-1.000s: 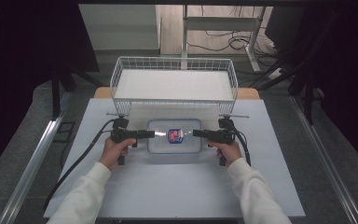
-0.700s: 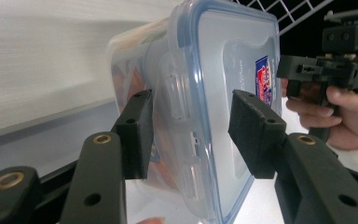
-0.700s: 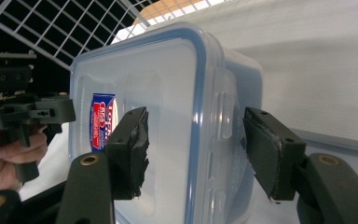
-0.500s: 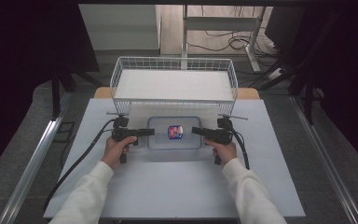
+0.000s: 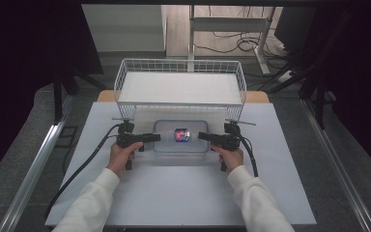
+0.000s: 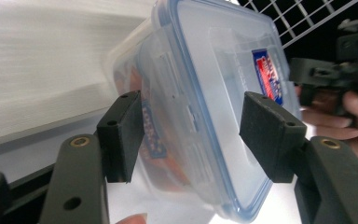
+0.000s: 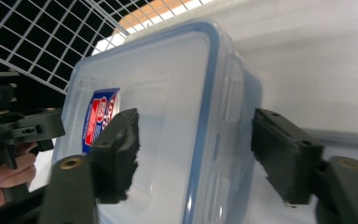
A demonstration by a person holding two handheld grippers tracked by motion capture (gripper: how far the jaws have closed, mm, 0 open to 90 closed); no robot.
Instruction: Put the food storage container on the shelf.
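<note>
A pale worktop (image 5: 174, 193) is seen from the high view, with a white wire basket (image 5: 180, 87) set at its far edge. Just in front of the basket, a clear plastic box (image 5: 181, 145) with a blue-rimmed lid is laid flat on the worktop, and a red and blue label (image 5: 181, 135) is carried on the lid.

The box is flanked by the two grippers, each held in a hand in a white sleeve. The left gripper (image 5: 155, 137) is pointed at the box's left end and the right gripper (image 5: 202, 136) at its right end, so that the box lies between the two.

In the left gripper view, the left end of the box (image 6: 205, 107) is placed between the two black fingers (image 6: 121, 135), one finger being set by the box's wall and the other over the lid. Gaps are left on both sides, so nothing is pressed; the fingers are released and have just been opening.

In the right gripper view, the right end of the box (image 7: 177, 116) is likewise placed between the fingers (image 7: 121, 149). One is set over the lid near the label (image 7: 100, 116), the other beside the box's wall with bare worktop showing in the gap. These fingers too are released, and have just been opening.
</note>
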